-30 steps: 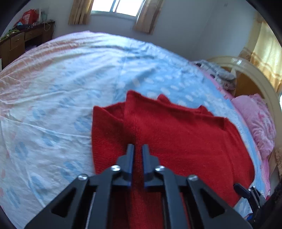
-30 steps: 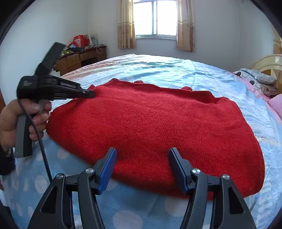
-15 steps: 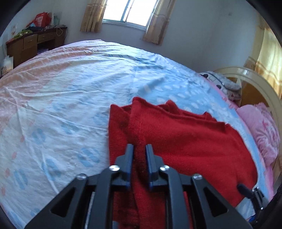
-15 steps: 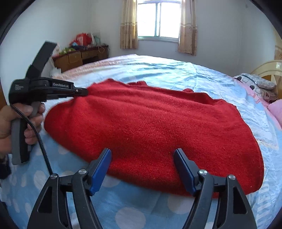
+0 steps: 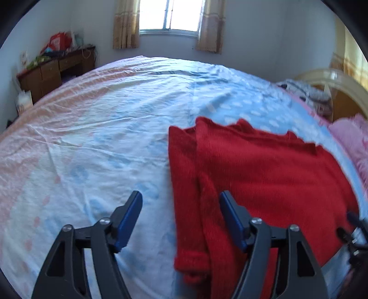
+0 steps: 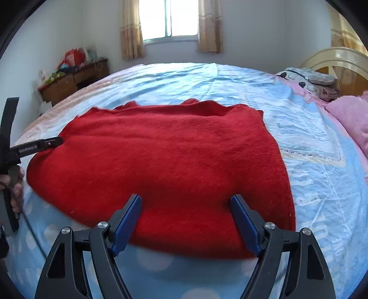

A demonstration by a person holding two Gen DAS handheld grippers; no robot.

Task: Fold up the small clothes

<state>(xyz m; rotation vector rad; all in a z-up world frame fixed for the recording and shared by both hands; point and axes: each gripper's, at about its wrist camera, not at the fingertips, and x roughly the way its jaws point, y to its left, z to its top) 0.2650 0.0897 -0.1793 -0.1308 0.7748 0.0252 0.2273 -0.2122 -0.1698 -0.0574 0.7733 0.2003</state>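
A red knitted sweater (image 5: 264, 170) lies folded on the bed, its sleeve laid along the left edge. My left gripper (image 5: 180, 202) is open and empty, just above the sweater's left edge and sleeve. In the right wrist view the sweater (image 6: 165, 165) fills the middle, and my right gripper (image 6: 186, 207) is open and empty over its near edge. The left gripper (image 6: 49, 143) also shows there at the sweater's left side, held by a hand.
The bed has a light blue and pink patterned sheet (image 5: 103, 128). Pink pillows (image 6: 349, 119) and a headboard (image 6: 335, 59) are at the right. A wooden desk with clutter (image 5: 55, 69) stands by the far left wall under a window (image 5: 171, 16).
My left gripper was shut on the sweater's left part and has opened and let it go, drawing back leftward. My right gripper stayed open over the near edge.
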